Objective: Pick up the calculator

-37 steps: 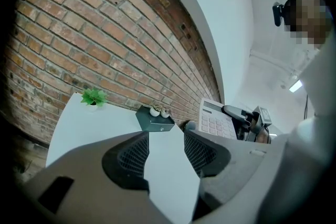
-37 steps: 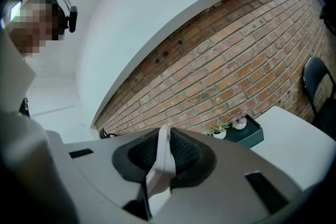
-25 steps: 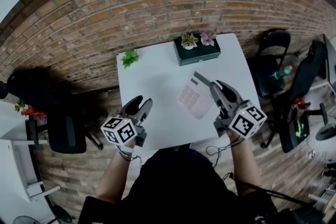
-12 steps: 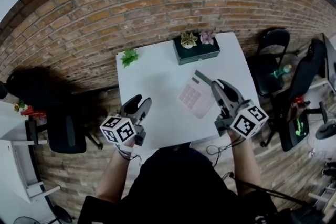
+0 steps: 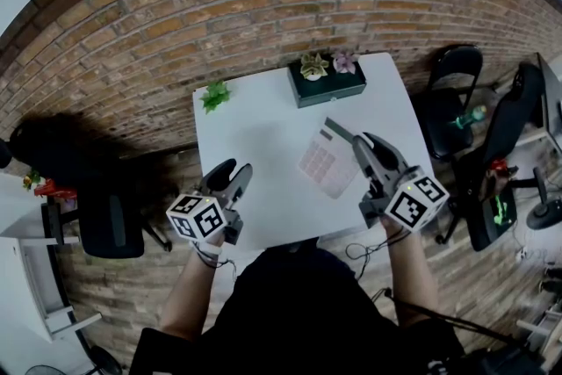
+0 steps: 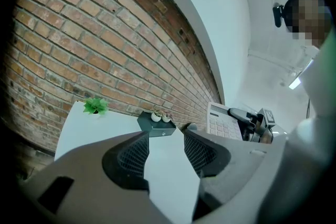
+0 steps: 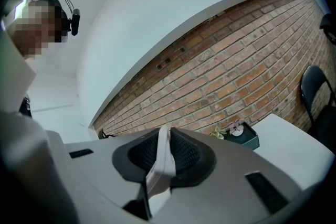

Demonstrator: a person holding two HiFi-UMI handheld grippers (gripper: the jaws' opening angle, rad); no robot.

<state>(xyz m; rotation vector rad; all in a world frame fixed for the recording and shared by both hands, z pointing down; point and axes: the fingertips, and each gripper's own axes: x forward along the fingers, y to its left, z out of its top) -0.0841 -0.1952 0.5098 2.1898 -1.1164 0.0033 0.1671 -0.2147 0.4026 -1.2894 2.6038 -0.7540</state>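
The calculator (image 5: 327,162) sits pinched by its right edge in the right gripper (image 5: 367,147), whose jaws are closed on the thin white body; the right gripper view shows it edge-on between the pads. Its long axis runs away from the person toward the planter box (image 5: 329,85) at the far side of the table (image 5: 255,136), display end farthest. The keys are tipped toward the person's left, where the left gripper view sees them face-on. It appears to hang over the table's right half rather than lie flat, though no view clearly shows a gap beneath it. The left gripper (image 5: 235,173) hovers well apart at the near left edge, jaws spread with only bare tabletop between them. A small plant (image 5: 216,95) stands at the far left corner. The right hand looks to have the pick, with only a straight lift left.
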